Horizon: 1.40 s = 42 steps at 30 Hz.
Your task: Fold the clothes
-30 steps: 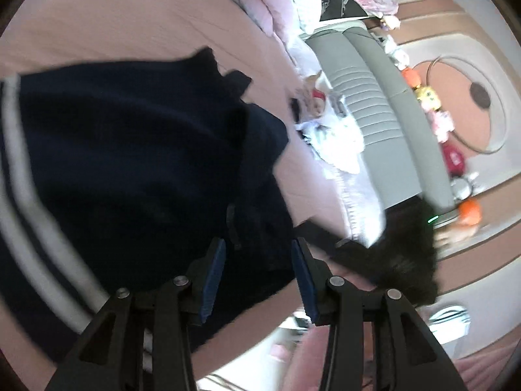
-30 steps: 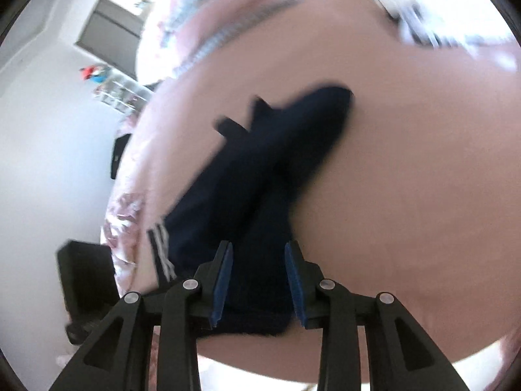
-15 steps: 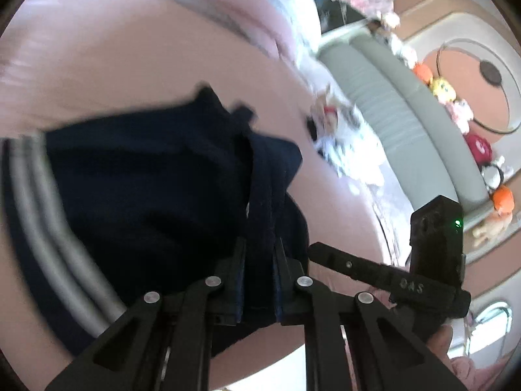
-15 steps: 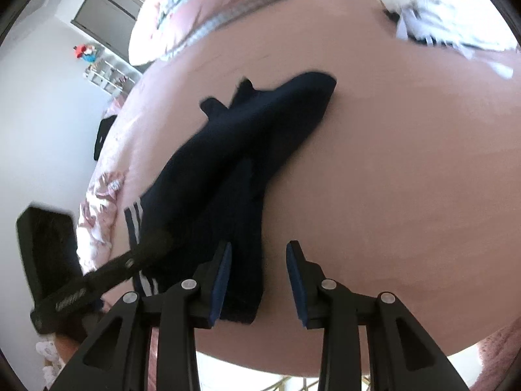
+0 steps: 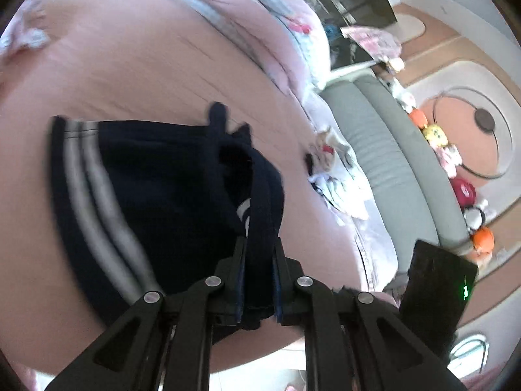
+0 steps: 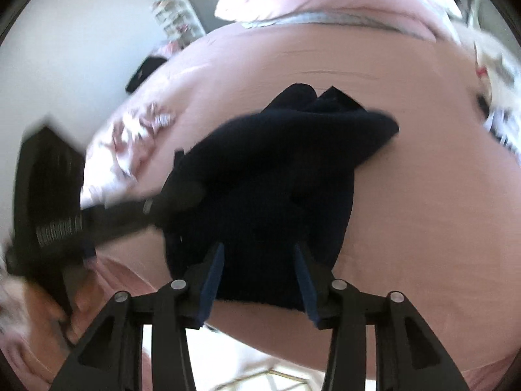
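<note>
Pinching a fold of the navy garment (image 5: 156, 195) at lower centre of the left wrist view, the left gripper (image 5: 259, 280) is clenched on the cloth, which lies across the pink bed (image 5: 130, 65) with white stripes toward the left.

From the right wrist view, the right gripper (image 6: 259, 280) stands released, jaws apart over the garment's near edge at lower centre; the garment (image 6: 276, 179) fills mid-frame, and the left gripper (image 6: 107, 218) reaches in from the left.
</note>
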Available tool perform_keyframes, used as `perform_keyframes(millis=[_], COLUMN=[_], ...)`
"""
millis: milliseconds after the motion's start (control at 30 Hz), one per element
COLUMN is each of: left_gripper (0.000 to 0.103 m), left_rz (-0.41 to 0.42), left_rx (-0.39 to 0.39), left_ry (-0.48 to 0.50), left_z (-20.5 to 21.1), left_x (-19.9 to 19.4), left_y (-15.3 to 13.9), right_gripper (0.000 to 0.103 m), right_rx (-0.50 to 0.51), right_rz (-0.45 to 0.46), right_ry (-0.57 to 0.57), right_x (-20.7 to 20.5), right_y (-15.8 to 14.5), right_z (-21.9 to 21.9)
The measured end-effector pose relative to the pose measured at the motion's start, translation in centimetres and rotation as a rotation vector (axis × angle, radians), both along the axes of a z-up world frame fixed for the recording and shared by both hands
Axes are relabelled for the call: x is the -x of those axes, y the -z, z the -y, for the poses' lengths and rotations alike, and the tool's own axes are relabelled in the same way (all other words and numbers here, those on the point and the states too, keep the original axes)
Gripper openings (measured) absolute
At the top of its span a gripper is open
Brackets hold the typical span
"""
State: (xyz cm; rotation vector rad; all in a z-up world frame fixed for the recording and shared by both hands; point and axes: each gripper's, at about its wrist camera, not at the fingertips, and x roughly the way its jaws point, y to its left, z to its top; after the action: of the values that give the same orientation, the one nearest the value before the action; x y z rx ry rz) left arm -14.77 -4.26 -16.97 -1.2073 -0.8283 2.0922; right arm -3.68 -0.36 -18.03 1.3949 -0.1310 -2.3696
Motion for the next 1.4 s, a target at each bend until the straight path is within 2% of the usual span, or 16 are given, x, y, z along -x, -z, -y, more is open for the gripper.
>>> perform_keyframes(millis=[67,200,300,333,433,467,600,700,800,900,1000,1067,1100,1167,1267,1400], left_gripper=[0.011,0.011,0.012,0.015,0.041,0.043,0.046,0.046,0.046,0.046,0.046,0.046,0.046,0.047,0.049,0.049], left_rz=[0.005,0.025,0.085,0.121,0.175,0.179,0.113,0.082,0.086,0.146,0.245,0.301,0.309,0.316,0.280,0.108], left_rx=[-0.010,-0.015,-0.017,-0.015,0.038,0.068,0.118,0.140,0.213,0.326,0.228,0.171,0.152,0.127,0.176,0.238], left_ry=[0.058,0.160,0.236,0.254,0.274,0.272,0.140,0.036,-0.026,-0.111,-0.205,-0.259,-0.299,-0.361,-0.356,-0.220], left_z=[-1.7,-6.3,-9.6,-10.5,-11.5,-11.4,-7.4,-3.3,-1.0,0.6,2.5,3.4,4.0,4.8,4.6,2.6], left_x=[1.0,2.9,4.0,4.1,4.0,3.8,2.6,1.0,-0.5,-2.2,-4.4,-5.7,-6.4,-7.6,-8.1,-7.6], left_y=[-0.7,-1.2,-0.2,0.5,1.7,1.8,-0.2,-1.1,-0.8,0.2,1.6,2.3,2.3,1.8,0.9,-0.8], right_gripper=[0.044,0.044,0.045,0.045,0.051,0.051,0.051,0.051,0.051,0.051,0.051,0.048,0.036,0.025,0.020,0.020], right_rx=[-0.013,0.045,0.110,0.135,0.203,0.221,0.208,0.220,0.218,0.120,0.097,0.201,0.271,0.334,0.303,0.288], right_rz=[-0.007,-0.014,0.011,0.022,0.059,0.085,0.105,0.089,0.061,0.041,0.010,0.035,0.044,0.035,-0.006,0.083], right_ry=[0.037,0.217,0.289,0.298,0.323,0.334,0.417,0.405,0.337,0.245,0.287,0.342,0.370,0.433,0.526,0.586], right_x=[-0.8,-1.7,-1.7,-1.6,-1.4,-1.2,-0.6,0.0,0.3,0.7,1.1,1.7,1.8,1.5,0.7,0.2], right_y=[-0.4,-0.8,0.1,0.7,2.6,3.4,4.5,4.5,4.0,4.2,4.6,5.0,5.1,5.0,4.1,5.2], right_z=[-1.3,-6.6,-10.2,-10.8,-12.6,-12.8,-14.5,-14.2,-12.8,-10.1,-10.0,-11.7,-12.9,-15.0,-16.8,-18.6])
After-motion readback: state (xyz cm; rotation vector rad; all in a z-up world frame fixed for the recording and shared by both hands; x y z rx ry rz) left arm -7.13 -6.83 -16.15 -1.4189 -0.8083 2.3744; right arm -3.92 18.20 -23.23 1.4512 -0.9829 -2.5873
